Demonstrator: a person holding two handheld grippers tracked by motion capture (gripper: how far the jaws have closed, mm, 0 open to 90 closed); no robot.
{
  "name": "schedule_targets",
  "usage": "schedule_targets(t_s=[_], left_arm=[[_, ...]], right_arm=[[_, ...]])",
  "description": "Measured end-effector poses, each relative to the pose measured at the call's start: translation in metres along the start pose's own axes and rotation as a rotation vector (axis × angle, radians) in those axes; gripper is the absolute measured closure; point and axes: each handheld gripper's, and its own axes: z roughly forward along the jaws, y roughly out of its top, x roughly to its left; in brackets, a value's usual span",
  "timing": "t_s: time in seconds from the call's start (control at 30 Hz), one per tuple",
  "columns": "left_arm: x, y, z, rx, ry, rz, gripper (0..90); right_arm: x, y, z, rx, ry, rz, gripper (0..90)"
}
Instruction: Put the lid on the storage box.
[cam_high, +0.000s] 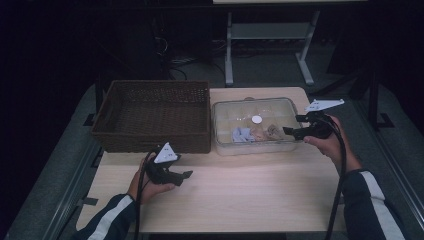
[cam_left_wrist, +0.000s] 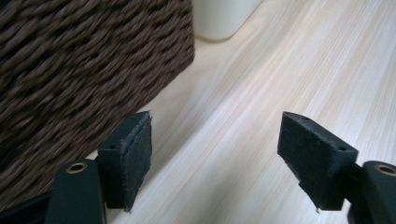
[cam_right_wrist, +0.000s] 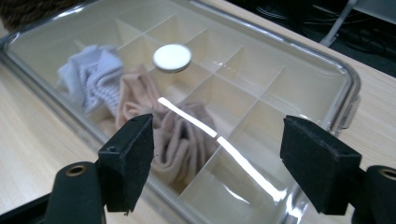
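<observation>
The lidded clear box (cam_high: 255, 125) sat on the bench (cam_high: 235, 195) just to the right of the woven basket (cam_high: 152, 115), its long side toward the person, which put both containers within easy reach of either hand. Through the transparent lid (cam_right_wrist: 261, 84), with its round white knob (cam_right_wrist: 172, 57), the divided compartments showed, and three bundles of cloth lay in the cells nearest the front: a pale blue sock (cam_right_wrist: 91, 74), a peach one (cam_right_wrist: 137, 91) and a beige one (cam_right_wrist: 180, 135) side by side. The right claw (cam_right_wrist: 217, 158) hovered at the box's right end, its jaws spread wide and pinching nothing, aimed across the lid, probably placed there to lift the lid or steady the box before the socks could be reached. The left claw (cam_left_wrist: 215, 158) was low over bare bench just in front of the basket's near wall, jaws likewise spread and empty; it seemed to be waiting near the basket, a likely place for the socks to go.
</observation>
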Motion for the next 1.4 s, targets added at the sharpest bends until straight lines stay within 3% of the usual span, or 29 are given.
schedule_targets(t_s=[0.4,0.47,0.57,0.8,0.93,1.13,1.3,1.33,1.37,1.4], left_arm=[[0.026,-0.045,-0.030,0.057,0.034,0.003,22.3],[0.028,-0.051,-0.035,0.059,0.044,0.015,22.3],[0.030,-0.055,-0.039,0.057,0.039,0.004,22.0],[0.030,-0.067,-0.044,0.079,0.046,0.035,22.0],[0.033,-0.073,-0.045,0.077,0.031,0.032,22.0],[0.037,-0.083,-0.044,0.065,0.011,-0.007,20.5],[0.040,-0.089,-0.043,0.032,-0.007,-0.050,19.0],[0.041,-0.089,-0.043,0.035,-0.009,-0.057,19.0],[0.041,-0.089,-0.043,0.035,-0.003,-0.056,18.3],[0.041,-0.089,-0.043,0.039,0.000,-0.055,17.6]], right_arm=[[0.035,-0.013,-0.013,0.033,0.002,-0.104,25.0],[0.042,-0.016,-0.015,0.043,-0.029,-0.137,25.0],[0.049,-0.021,-0.017,0.035,0.000,-0.145,25.0],[0.066,-0.051,-0.031,0.024,-0.038,-0.171,25.0],[0.071,-0.073,-0.037,0.014,-0.058,-0.158,25.0],[0.080,-0.107,-0.032,0.074,-0.024,-0.154,22.8],[0.075,-0.132,-0.026,0.090,-0.010,-0.062,22.8],[0.075,-0.132,-0.026,0.090,-0.010,-0.062,22.8],[0.072,-0.142,-0.024,0.087,-0.008,-0.015,22.8],[0.072,-0.144,-0.023,0.087,-0.006,0.002,22.8]])
